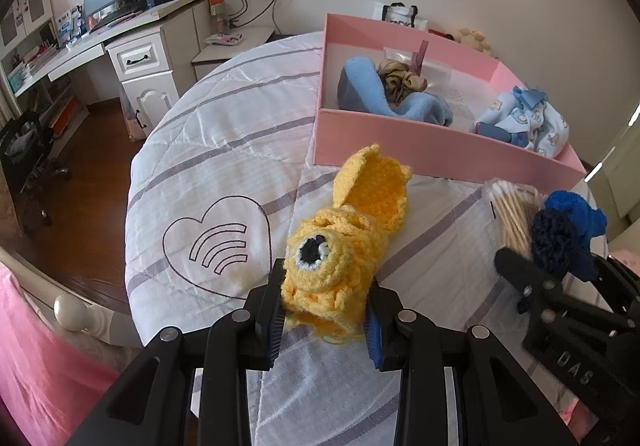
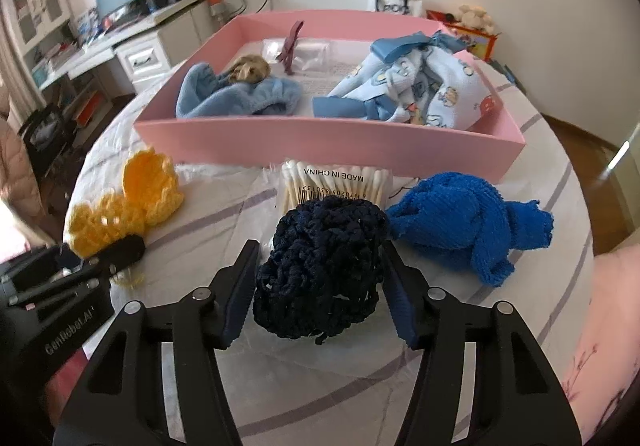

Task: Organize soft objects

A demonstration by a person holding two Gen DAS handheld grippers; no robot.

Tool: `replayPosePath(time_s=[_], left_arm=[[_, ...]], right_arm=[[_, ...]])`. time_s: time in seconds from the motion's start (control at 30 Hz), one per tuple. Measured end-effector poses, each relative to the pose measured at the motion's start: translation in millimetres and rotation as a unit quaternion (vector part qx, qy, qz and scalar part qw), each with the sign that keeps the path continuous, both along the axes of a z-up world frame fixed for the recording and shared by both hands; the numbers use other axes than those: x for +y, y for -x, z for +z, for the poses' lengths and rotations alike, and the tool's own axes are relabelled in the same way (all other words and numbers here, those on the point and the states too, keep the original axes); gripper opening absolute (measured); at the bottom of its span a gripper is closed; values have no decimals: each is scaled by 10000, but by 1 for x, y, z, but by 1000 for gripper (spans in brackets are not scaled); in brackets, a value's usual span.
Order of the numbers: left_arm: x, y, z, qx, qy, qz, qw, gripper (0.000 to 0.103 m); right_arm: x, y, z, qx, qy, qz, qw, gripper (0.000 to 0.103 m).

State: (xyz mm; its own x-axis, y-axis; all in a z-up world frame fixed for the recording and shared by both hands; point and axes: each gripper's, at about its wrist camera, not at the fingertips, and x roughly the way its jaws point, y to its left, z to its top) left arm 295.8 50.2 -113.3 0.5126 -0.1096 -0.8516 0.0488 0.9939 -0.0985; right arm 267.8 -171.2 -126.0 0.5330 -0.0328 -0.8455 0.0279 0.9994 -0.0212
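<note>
Straddling a dark navy crocheted net bundle point(image 2: 320, 270), right gripper point(image 2: 320, 274) fingers barely touch it; the pink cardboard box point(image 2: 328, 149) lies far beyond. Left gripper point(image 1: 326, 306) pinches a yellow crocheted toy point(image 1: 340, 246).

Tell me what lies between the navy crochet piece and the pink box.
A clear pack of cotton swabs lies between the navy crochet piece and the pink box, seen best in the right wrist view.
</note>
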Motion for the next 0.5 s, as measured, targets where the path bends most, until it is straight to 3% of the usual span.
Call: replayPosePath(time_s=[0.13,0.5], left_arm=[[0,1,0,7,-5,-15,10000,30],[0,1,0,0,-62,-27,10000,30]], right_arm=[[-4,2,-6,143,-261,-25,9996,74],[-16,30,12,-21,-175,-158,9997,70]])
